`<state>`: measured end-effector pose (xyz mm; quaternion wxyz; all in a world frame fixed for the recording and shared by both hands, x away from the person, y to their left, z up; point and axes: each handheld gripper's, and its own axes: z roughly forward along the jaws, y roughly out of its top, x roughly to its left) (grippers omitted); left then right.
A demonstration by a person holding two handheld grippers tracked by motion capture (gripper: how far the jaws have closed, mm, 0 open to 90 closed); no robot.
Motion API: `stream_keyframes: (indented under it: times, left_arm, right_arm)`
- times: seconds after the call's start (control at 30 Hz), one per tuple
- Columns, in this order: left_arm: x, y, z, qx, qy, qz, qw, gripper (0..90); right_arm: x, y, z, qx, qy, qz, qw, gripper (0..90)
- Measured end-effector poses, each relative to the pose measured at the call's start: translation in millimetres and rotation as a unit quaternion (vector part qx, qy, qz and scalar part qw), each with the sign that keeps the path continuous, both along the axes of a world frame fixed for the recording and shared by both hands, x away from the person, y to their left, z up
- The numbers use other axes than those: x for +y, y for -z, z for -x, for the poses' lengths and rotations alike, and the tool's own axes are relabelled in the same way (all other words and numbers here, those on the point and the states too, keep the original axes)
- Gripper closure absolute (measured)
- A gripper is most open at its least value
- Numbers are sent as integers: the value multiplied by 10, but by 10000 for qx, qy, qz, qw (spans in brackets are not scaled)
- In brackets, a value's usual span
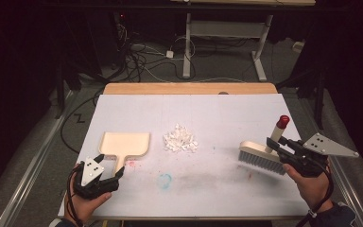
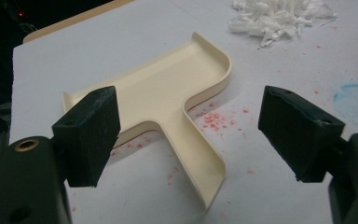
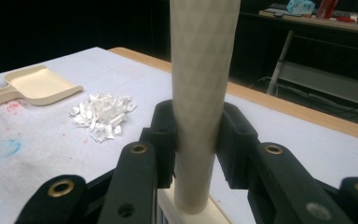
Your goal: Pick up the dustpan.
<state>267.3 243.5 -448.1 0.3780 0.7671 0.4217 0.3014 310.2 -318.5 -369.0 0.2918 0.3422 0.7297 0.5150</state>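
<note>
White tabletop (image 1: 227, 189), shredded white paper pile (image 1: 180, 140) mid-board; left gripper (image 1: 108, 166) spread wide around cream plastic dustpan (image 1: 124, 144) handle; right gripper (image 1: 275, 146) pinching cream red-tipped brush (image 1: 264, 153).

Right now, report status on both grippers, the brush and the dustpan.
Right gripper shut on cream brush handle, bristles on table. Left gripper open over flat cream plastic dustpan, handle between jaws, not gripped. White scrap pile between them, path clear.

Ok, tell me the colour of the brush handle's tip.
Red; the brush handle's tip shows best in the high view.
</note>
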Motion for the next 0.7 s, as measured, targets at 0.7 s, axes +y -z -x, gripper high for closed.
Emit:
stream_keyframes:
  times: [0.7]
  left_arm:
    - [-4, 9, -103, 1023, -638, 414, 9918, 186]
  right_arm:
    - [-23, -4, 7, 48, 218, 64, 9997, 708]
